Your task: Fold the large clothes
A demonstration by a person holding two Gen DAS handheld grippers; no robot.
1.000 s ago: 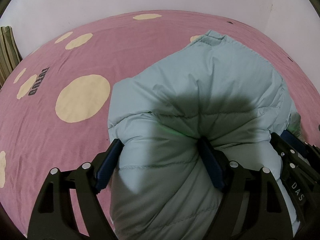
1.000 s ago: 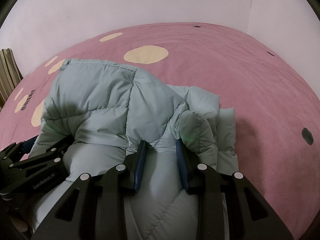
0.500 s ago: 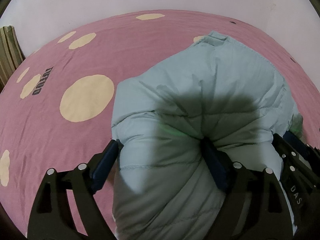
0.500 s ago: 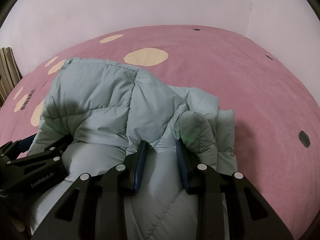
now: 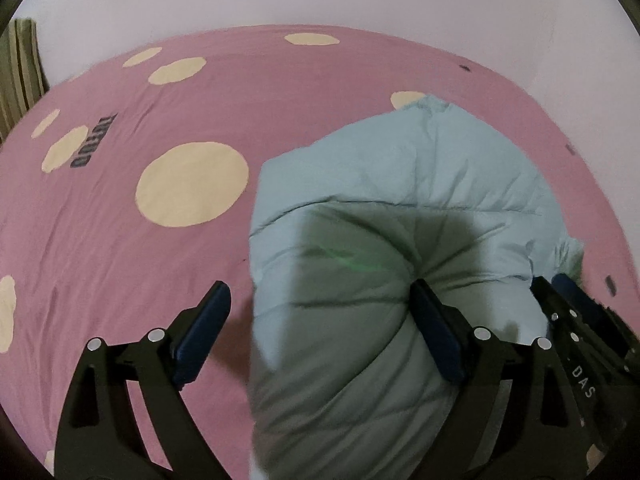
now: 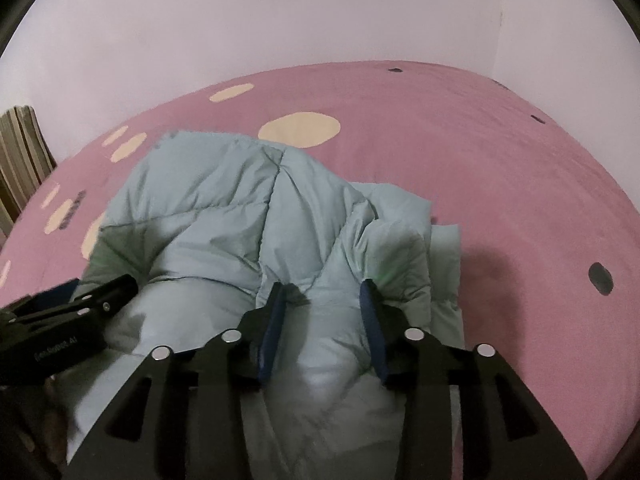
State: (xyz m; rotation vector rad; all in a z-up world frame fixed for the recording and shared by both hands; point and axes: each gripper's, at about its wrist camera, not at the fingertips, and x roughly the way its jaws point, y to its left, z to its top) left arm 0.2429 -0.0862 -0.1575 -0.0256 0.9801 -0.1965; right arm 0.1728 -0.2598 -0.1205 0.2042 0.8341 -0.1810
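A pale blue-green puffer jacket (image 5: 400, 208) lies bunched on the pink bed; it also shows in the right wrist view (image 6: 240, 208). My left gripper (image 5: 320, 312) is open wide; its right finger presses the jacket's thick fold, its left finger stands clear over the sheet. My right gripper (image 6: 322, 312) has its jaws part-way open around a fold of the jacket, both pads against the fabric. The other gripper shows at the right edge of the left wrist view (image 5: 580, 328) and at the left edge of the right wrist view (image 6: 68, 320).
The pink bedsheet (image 5: 120, 260) with cream dots covers the bed. White walls (image 6: 320, 20) run along the far side and right corner. A striped cushion (image 6: 20, 152) stands at the far left edge.
My left gripper has opened wider and its left finger has come off the jacket. My right gripper's jaws have spread apart on the fold. Both views have tilted up a little.
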